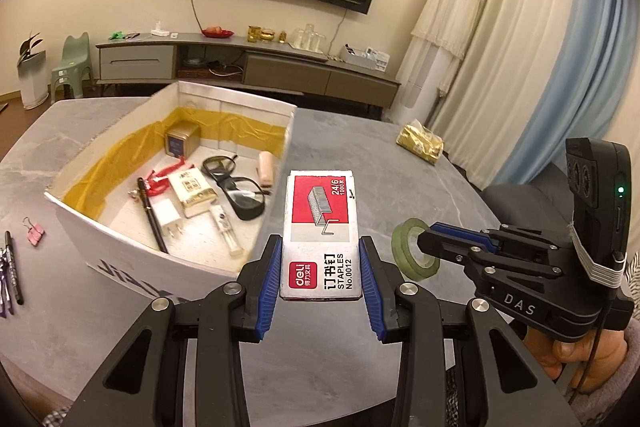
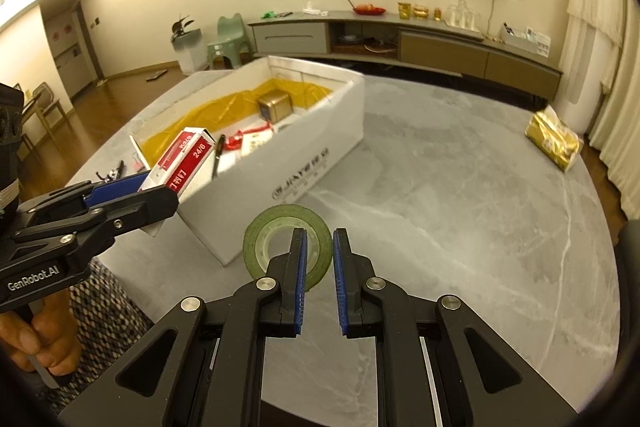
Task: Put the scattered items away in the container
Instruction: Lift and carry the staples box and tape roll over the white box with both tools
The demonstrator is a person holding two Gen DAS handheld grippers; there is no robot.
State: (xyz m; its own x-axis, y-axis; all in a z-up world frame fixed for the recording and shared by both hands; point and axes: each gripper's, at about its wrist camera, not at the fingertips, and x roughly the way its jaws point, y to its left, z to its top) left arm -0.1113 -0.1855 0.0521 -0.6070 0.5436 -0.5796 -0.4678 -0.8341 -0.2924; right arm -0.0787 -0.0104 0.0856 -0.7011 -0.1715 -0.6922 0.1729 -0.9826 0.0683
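blue-pad l grip (image 1: pixel 320 267) clamps staples box (image 1: pixel 320 227) | r grip (image 2: pixel 319 267) slightly open, straddling tape roll (image 2: pixel 272 239) rim

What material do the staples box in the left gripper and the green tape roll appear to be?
Staples box: probably thin printed cardboard, slightly glossy, with sharp folded edges. Green tape roll: apparently matte paper or plastic tape wound on a pale, translucent-looking plastic core; the exact tape material is unclear.
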